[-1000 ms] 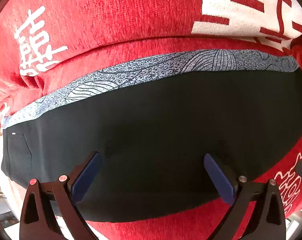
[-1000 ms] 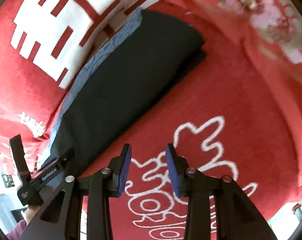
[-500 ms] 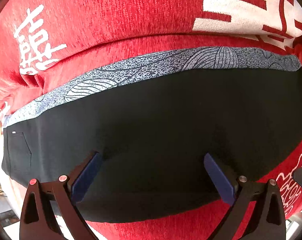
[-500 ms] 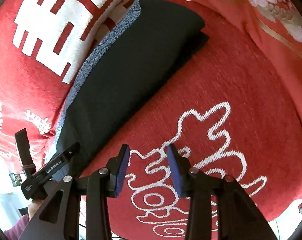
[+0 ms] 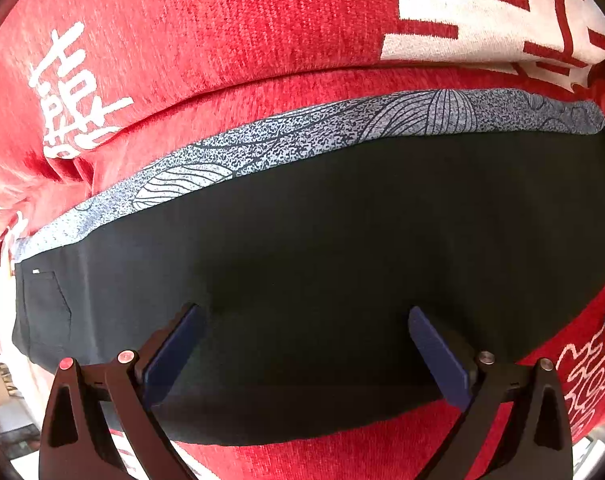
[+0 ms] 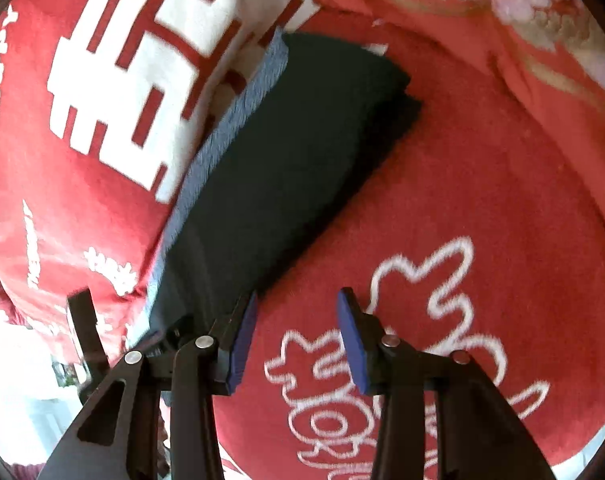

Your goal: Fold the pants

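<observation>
The black pants [image 5: 342, 240] lie folded lengthwise on a red cover, with a blue-grey patterned strip [image 5: 302, 136] along their far edge and a pocket at the left end. My left gripper [image 5: 302, 344] is wide open and empty just above the pants' near edge. In the right wrist view the pants [image 6: 286, 176] run from the lower left up to the top middle. My right gripper [image 6: 296, 336] is open and empty over the red cover beside their near edge. The left gripper's body [image 6: 86, 328] shows at the lower left there.
The red cover [image 6: 482, 200] has white embroidered motifs near my right gripper. A red cushion with a big white character [image 6: 134, 80] lies behind the pants. A floral red fabric [image 6: 522, 20] lies at the far right. The cover's edge drops off at the bottom left.
My right gripper has opened wider and moved closer to the pants. My left gripper has stayed almost still.
</observation>
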Demonstrator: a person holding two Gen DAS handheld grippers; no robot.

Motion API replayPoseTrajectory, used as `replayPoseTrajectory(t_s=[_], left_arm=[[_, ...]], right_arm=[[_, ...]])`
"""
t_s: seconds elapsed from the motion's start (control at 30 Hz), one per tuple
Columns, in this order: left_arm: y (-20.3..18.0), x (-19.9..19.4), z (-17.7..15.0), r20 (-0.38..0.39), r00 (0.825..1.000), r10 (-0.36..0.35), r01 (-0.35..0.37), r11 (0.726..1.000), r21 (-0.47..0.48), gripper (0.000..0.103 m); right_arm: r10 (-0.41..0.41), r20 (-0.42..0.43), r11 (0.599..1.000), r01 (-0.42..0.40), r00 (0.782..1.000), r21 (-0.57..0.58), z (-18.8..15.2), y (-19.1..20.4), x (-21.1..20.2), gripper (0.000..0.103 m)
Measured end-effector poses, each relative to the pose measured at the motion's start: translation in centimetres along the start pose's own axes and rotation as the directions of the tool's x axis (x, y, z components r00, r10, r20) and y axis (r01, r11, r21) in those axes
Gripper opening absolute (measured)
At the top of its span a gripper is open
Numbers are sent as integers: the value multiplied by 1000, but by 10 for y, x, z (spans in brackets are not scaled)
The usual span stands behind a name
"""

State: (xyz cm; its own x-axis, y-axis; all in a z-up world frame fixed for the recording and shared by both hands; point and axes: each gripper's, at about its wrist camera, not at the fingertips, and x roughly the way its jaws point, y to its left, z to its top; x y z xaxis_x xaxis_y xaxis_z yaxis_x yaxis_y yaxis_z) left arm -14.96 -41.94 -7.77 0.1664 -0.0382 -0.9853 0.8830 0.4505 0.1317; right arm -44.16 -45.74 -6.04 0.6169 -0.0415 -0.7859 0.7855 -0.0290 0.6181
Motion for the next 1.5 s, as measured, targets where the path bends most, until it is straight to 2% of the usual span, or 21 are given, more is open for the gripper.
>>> replayPoseTrajectory(t_s=[0.2, 0.4, 0.57, 0.67, 0.7, 0.73, 0.77, 0.83, 0.93, 1.0, 1.1, 1.13, 1.2, 1.27, 1.4, 1.5], left_arm=[[-2, -3, -1, -1, 1000, 2, -2, 1000, -2, 103], [0, -2, -1, 2, 1000, -2, 2, 1000, 5, 103], [0, -1, -2, 18, 1000, 0, -1, 1000, 20, 103], [0, -3, -2, 20, 1000, 2, -3, 1000, 31, 103], [1, -4, 0, 13, 1000, -3, 3, 1000, 26, 103], [2, -7, 2, 8, 1000, -17, 16, 1000, 15, 98], [4, -11, 3, 8, 999, -32, 32, 999, 4, 85], [3, -21, 6, 18, 998, -67, 67, 998, -3, 76], [-11, -42, 11, 105, 987, -122, 120, 992, 27, 76], [-32, -42, 12, 136, 980, -146, 137, 988, 68, 76], [-53, -12, 5, 59, 985, -160, 157, 986, 54, 75], [-54, -12, 1, 111, 982, -156, 153, 988, 30, 75], [-56, -13, -1, 130, 981, -147, 144, 989, 30, 75], [-53, -12, 0, 123, 978, -169, 167, 986, 26, 75], [-45, -11, 4, 114, 972, -205, 197, 977, 81, 77], [-26, -15, 6, 84, 960, -266, 261, 963, 64, 77]], right_arm=[[32, 54, 998, -34, 998, 49, 17, -13, 1, 45], [109, 122, 990, -119, 986, 70, 23, -24, 5, 45], [165, 244, 979, -189, 956, 76, 34, -27, 12, 45], [182, 272, 971, -217, 945, 105, 43, -23, 19, 45], [189, 259, 967, -225, 947, 119, 47, -22, 21, 42], [181, 234, 967, -216, 955, 136, 51, -21, 23, 35], [178, 216, 967, -211, 960, 140, 53, -19, 22, 15], [209, 202, 964, -236, 957, 120, 55, -18, 15, 14], [227, 195, 970, -239, 954, 36, 53, -2, 0, 14], [241, 197, 970, -245, 950, -5, 51, 9, -7, 14], [256, 204, 967, -251, 945, -49, 49, 23, -14, 14], [251, 190, 968, -242, 949, -66, 49, 28, -13, 14], [234, 194, 971, -218, 953, -100, 47, 37, -14, 14], [226, 195, 971, -205, 954, -126, 45, 45, -16, 14], [181, 204, 968, -137, 962, -211, 37, 72, -20, 14], [143, 215, 952, -75, 966, -296, 29, 100, -26, 14]])
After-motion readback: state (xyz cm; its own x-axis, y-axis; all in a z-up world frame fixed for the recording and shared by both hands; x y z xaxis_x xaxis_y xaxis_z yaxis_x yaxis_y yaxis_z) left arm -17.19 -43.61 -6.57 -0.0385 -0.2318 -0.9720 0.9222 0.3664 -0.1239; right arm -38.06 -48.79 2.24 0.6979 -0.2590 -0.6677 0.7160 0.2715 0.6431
